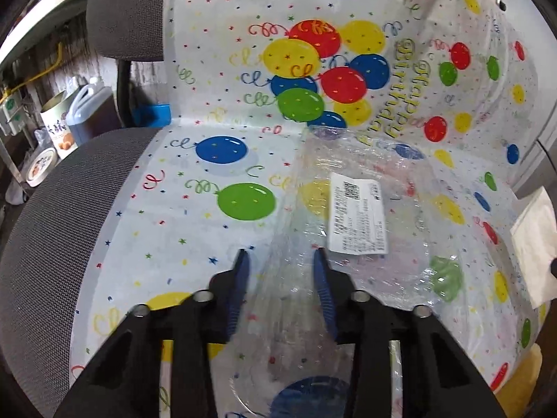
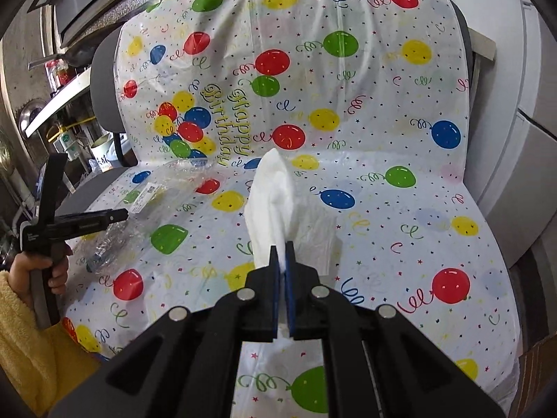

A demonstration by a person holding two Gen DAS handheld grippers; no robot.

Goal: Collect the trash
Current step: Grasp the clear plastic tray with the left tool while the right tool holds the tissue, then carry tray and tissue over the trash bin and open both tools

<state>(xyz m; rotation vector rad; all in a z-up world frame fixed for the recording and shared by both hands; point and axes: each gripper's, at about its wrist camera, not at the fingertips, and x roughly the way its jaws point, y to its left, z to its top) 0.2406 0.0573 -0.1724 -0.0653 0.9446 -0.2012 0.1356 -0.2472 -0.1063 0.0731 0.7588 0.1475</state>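
Already your right gripper [image 2: 282, 256] has its fingers pinched on the white tissue [image 2: 269, 205], which stands up limp and weightless above the balloon-print cover [image 2: 383, 139]. Your left gripper [image 1: 281, 261] hangs with fingers spread around the near edge of the clear plastic wrapper [image 1: 348, 244] lying on the seat. It looks thin, crinkly and slippery, so pinch a bunched fold rather than the flat labelled part.
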